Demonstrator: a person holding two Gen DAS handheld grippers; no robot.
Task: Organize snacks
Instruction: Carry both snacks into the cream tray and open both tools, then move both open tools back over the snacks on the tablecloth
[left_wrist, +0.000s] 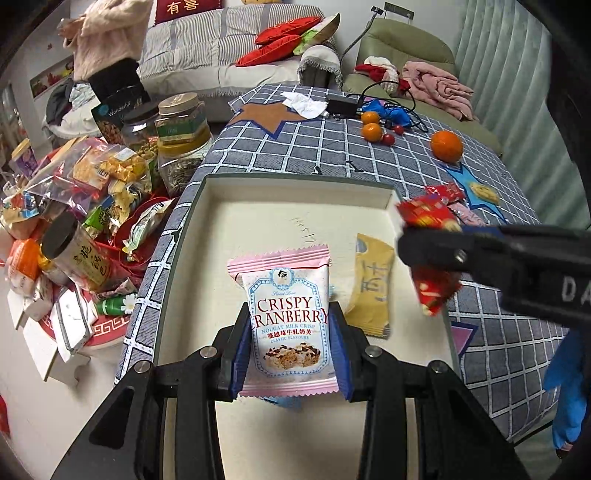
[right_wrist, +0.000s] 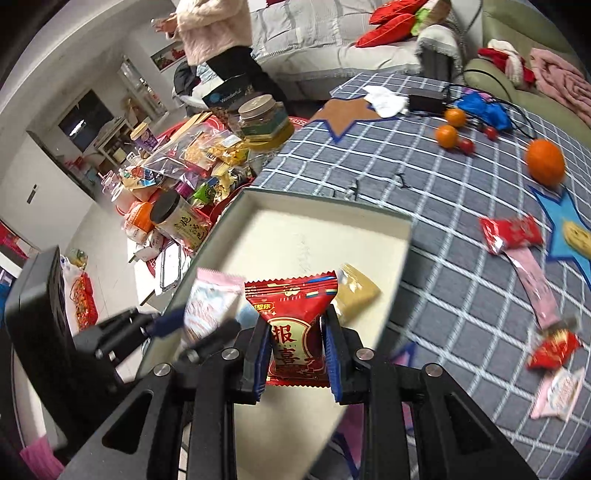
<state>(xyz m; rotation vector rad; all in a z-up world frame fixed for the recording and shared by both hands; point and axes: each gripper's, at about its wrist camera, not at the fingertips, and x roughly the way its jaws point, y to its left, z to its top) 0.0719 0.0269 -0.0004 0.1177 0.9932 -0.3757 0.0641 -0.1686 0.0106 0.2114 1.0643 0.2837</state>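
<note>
Two wrapped snacks are held at once, one in each gripper, above a shallow white box (left_wrist: 295, 192) that sits on a grey checked tablecloth (left_wrist: 295, 147). A pink cranberry nougat packet (left_wrist: 290, 314) is clamped upright between the blue pads (left_wrist: 341, 354) of the left gripper (left_wrist: 291, 354), whose jaws are closed narrowly on the packet's lower half; the packet is seen over the box's white floor. A red candy packet (right_wrist: 295, 328) printed with Chinese characters is gripped in the same way by the right gripper (right_wrist: 297, 354), its jaws pressed against both sides of the wrapper. In the left wrist view this red packet is seen at the box's right wall, pinched in the black fingers of the right gripper.

One yellow packet (left_wrist: 371, 284) is lying flat inside the box, near its right side, just beside the pink packet. Whether anything else lies in the box cannot be told, though a pale blue scrap is glimpsed under the pink packet.

Outside the box, to the right on the cloth, several more snacks are scattered: a red packet (right_wrist: 511, 232), a long pink packet (right_wrist: 535, 288), a smaller red one (right_wrist: 552, 349) and a pink-and-white one (right_wrist: 559, 391). Farther back, a large orange (right_wrist: 545, 162), two small oranges (right_wrist: 448, 127) and a crumpled tissue (right_wrist: 386, 99) are seen. To the left of the cloth, a heap of bagged sweets and jars (left_wrist: 110, 177) is piled. A person in a pink sweater (left_wrist: 107, 33) is standing in the background.
</note>
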